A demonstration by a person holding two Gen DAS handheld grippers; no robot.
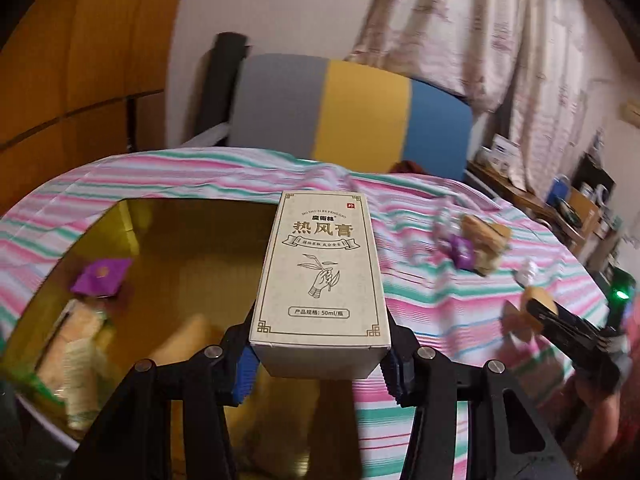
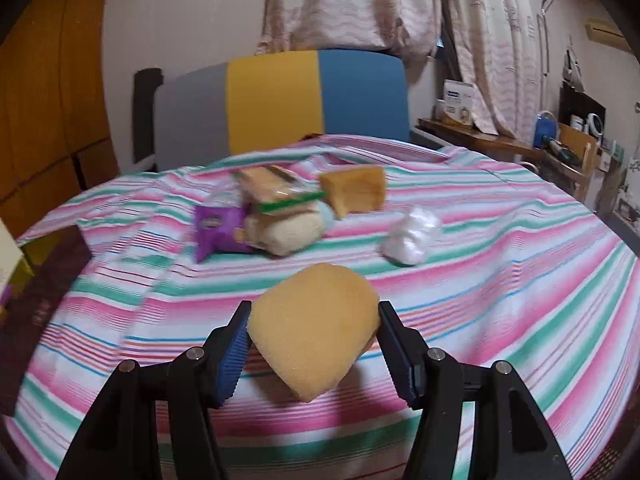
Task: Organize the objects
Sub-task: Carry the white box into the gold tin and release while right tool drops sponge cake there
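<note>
Your left gripper [image 1: 320,354] is holding a small cardboard box [image 1: 320,276] by its bottom end, one blue pad on each side. The box stands up tall in the middle of the left wrist view, above a big open carton [image 1: 192,248] with shiny gold walls. A box like this is probably light and stiff, but the thin card can dent, so squeeze it softly. You hold it low, so the top may tip; a hold nearer the middle would be steadier.

You can read the box. The big letters say 热风膏. Small letters on top say MO SHU SI RE FENG GAO. Near the bottom it says 50ml. There is a drawing of a hand with a leafy twig.

Your right gripper [image 2: 314,346] is holding a yellow sponge [image 2: 314,328], low in the middle of the right wrist view. The pads touch its two sides. It looks soft and squashy and very light, so it should not slip, but it will bend if you press hard.

More things wait on the striped bed cover [image 2: 500,280]: a purple snack packet [image 2: 220,230], a wrapped snack pack [image 2: 276,196], another yellow sponge block [image 2: 354,190] and a crumpled white plastic bag [image 2: 412,236]. The words on the packets are too blurry to read. The packets are crinkly and may slide, so take them by the middle.

Inside the carton there is already a purple packet [image 1: 100,278] on the left.
</note>
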